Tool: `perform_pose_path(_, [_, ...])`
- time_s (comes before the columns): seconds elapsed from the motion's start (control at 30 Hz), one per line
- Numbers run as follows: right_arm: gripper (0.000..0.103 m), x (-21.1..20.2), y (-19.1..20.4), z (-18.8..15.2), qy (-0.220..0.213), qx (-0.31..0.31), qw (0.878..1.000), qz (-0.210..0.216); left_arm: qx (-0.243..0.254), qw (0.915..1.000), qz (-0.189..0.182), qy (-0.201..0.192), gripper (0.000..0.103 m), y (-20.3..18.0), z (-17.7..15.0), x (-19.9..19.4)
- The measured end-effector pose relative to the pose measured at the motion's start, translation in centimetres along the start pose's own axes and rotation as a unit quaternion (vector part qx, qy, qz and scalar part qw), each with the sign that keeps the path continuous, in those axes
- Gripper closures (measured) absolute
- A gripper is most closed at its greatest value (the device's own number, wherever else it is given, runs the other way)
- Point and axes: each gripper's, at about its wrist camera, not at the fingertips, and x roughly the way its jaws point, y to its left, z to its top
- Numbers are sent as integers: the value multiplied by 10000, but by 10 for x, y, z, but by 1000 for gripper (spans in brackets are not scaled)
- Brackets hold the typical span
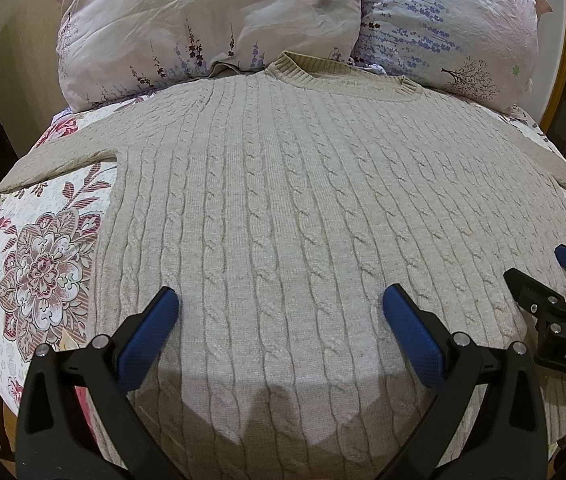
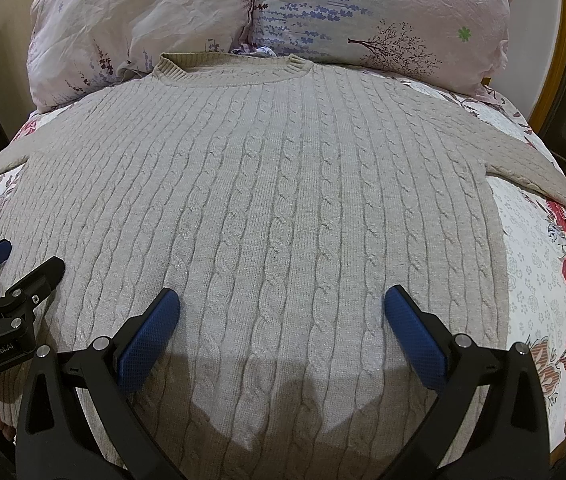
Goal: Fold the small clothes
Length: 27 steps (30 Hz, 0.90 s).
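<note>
A beige cable-knit sweater (image 1: 283, 200) lies flat and spread out on the bed, collar toward the pillows, sleeves out to both sides; it also fills the right wrist view (image 2: 275, 200). My left gripper (image 1: 281, 304) is open and empty, hovering over the sweater's lower body. My right gripper (image 2: 283, 304) is open and empty over the lower body too, further right. The right gripper shows at the right edge of the left wrist view (image 1: 543, 276). The left gripper shows at the left edge of the right wrist view (image 2: 23, 264).
A floral bedspread (image 1: 43, 264) covers the bed and shows on the right as well (image 2: 543, 288). Two floral pillows (image 1: 203, 28) (image 1: 451, 24) lie behind the collar. A wooden bed frame (image 2: 563, 60) runs along the right.
</note>
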Motion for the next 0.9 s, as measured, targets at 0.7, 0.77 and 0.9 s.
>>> perform_pose_path(0.7, [1,-1,-1,-1,70,-4,10000,28,-11,10000,5,3,2,1,1,0])
perform_pose_path(0.77, [1,0,1,-1,78,-12,10000,30,-24,10000,12,14,2,2,0,0])
perform_pose_path(0.9, [1,-3,-5,0,211,-93,9993,278,-63,9999,60,70,2,3,3,0])
